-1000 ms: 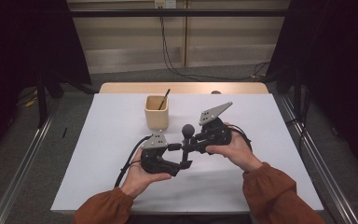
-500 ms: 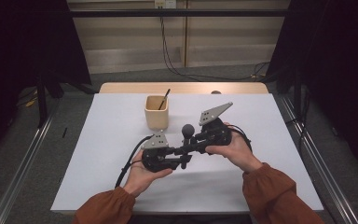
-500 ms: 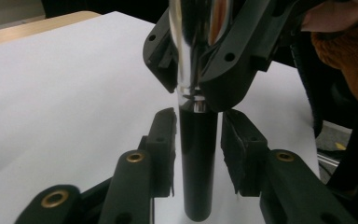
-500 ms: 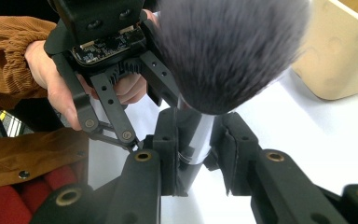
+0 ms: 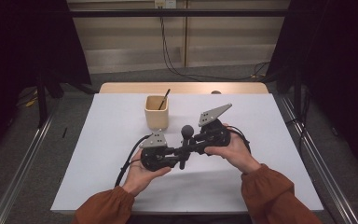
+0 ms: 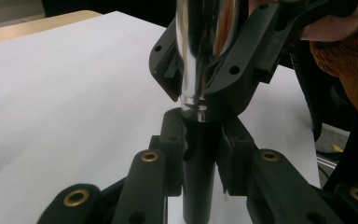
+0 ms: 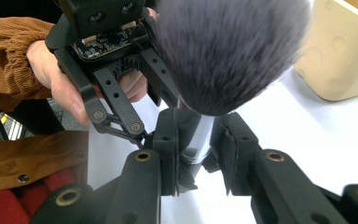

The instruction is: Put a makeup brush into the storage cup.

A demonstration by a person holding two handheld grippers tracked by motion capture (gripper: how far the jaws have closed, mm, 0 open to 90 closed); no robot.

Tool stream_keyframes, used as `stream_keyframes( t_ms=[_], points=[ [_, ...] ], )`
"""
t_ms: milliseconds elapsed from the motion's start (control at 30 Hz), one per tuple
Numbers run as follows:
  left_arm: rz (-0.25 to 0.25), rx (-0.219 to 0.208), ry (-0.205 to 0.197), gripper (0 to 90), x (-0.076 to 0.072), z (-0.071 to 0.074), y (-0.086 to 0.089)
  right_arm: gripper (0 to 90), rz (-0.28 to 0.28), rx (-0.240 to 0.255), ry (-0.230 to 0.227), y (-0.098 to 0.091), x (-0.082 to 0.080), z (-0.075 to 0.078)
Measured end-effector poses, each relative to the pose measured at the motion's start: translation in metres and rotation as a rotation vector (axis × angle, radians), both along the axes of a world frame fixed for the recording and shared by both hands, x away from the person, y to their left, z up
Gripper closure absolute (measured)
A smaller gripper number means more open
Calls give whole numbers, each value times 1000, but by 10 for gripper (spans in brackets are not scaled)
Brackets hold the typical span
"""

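Observation:
A makeup brush (image 5: 187, 132) with a dark fluffy head (image 7: 228, 51), a shiny silver ferrule (image 6: 200, 46) and a black handle (image 6: 198, 172) stands upright above the table between both grippers. My right gripper (image 5: 189, 143) comes in from the right and is shut on the ferrule just under the head (image 7: 196, 140). My left gripper (image 5: 181, 153) meets it from the left, lower down. Its jaws have just been closing, and its pads (image 6: 172, 140) now press on the black handle.
A cream cup (image 5: 156, 114) with a thin dark stick (image 5: 164, 99) in it stands just behind the grippers, close to the brush head in the right gripper view (image 7: 345, 51). White sheet (image 5: 98, 154) covers the table. Cables trail from both grippers.
The left gripper's jaws have closed in on the brush handle. Both hands and the brush have stayed where they were.

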State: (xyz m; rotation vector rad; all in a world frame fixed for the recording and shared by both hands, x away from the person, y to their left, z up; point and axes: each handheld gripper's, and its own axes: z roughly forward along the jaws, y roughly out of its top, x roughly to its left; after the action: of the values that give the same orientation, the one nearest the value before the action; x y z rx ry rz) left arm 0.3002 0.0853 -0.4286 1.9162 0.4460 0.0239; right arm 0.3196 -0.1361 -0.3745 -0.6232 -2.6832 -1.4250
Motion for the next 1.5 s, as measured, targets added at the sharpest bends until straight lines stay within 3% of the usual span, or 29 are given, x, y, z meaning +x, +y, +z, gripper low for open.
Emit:
stream_keyframes(
  t_ms=[467,800,1167,1500],
  points=[
    [10,1,-6,748,1,2,2,692,-20,31,-6,-1,0,-1],
    [32,-10,-12,748,3,3,6,603,-55,74,6,-12,-1,0],
    [54,-22,-13,748,6,5,12,383,-148,99,-46,-27,-7,-3],
    [75,-30,-21,748,8,8,20,177,-175,86,-83,-35,-17,-13]
  ],
)
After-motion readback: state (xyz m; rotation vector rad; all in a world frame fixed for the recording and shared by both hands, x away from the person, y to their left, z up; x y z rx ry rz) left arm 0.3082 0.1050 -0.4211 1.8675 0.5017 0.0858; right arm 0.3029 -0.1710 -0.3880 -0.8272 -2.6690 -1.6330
